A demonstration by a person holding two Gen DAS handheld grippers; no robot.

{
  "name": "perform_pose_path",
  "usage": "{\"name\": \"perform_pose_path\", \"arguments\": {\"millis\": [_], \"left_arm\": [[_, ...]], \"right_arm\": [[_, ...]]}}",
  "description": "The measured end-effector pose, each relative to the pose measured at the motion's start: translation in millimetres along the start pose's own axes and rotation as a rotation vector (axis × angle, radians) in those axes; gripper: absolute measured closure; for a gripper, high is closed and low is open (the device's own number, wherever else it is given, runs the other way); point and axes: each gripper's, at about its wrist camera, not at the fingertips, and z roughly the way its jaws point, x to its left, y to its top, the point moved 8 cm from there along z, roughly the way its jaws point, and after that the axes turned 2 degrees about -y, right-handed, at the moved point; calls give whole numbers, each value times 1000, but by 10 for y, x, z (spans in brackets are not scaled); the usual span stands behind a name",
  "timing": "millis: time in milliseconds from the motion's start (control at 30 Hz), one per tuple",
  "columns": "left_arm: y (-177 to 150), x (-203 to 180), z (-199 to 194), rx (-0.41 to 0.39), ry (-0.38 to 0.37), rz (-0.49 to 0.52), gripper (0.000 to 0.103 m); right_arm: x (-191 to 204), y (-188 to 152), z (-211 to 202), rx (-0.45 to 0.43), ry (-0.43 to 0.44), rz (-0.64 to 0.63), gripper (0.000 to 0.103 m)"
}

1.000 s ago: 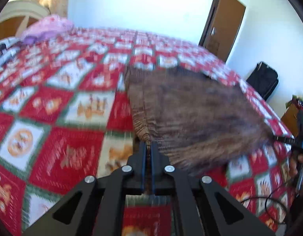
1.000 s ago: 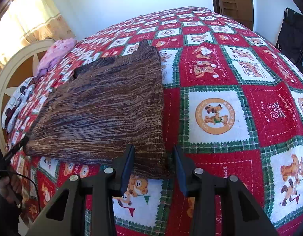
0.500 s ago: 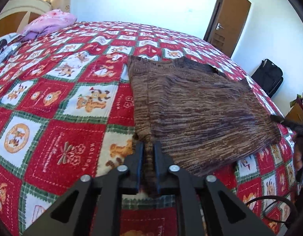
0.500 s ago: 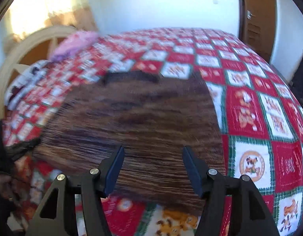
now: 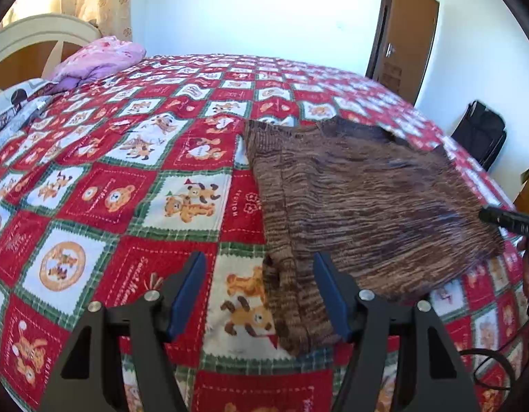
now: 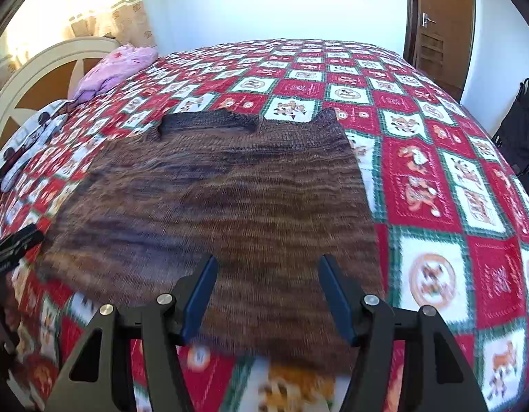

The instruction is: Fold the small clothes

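Sweater (image 5: 367,206): brown knit, flat on bed quilt (image 5: 110,189).
Left tongs (image 5: 259,295): just opened, sweater corner loose between jaws.
Right tongs (image 6: 268,295): jaws apart, holding nothing.

white walls (image 5: 257,10) | brown door (image 6: 439,24) | curtained window (image 5: 93,3), perhaps sunlit

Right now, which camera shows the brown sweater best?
The right wrist view: the sweater fills its middle, neckline to hem, though slightly blurred. The left wrist view shows it sharper but slantwise, its far corner near the frame's edge.

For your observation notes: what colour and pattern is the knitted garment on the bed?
Brown knitted garment, streaked in darker and lighter stripes; clearest in the left wrist view.
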Motion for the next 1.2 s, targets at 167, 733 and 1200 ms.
{"name": "perform_pose_path", "arguments": {"millis": [167, 733, 1200], "left_arm": [[-51, 34, 133, 60, 14, 15, 36], [-5, 202, -6, 53, 3, 15, 24], [50, 992, -292, 4, -11, -30, 23]], "right_arm": [[-28, -249, 19, 10, 17, -19, 40], [1333, -59, -273, -71, 14, -334, 40], [2702, -509, -184, -107, 108, -734, 40]]}}
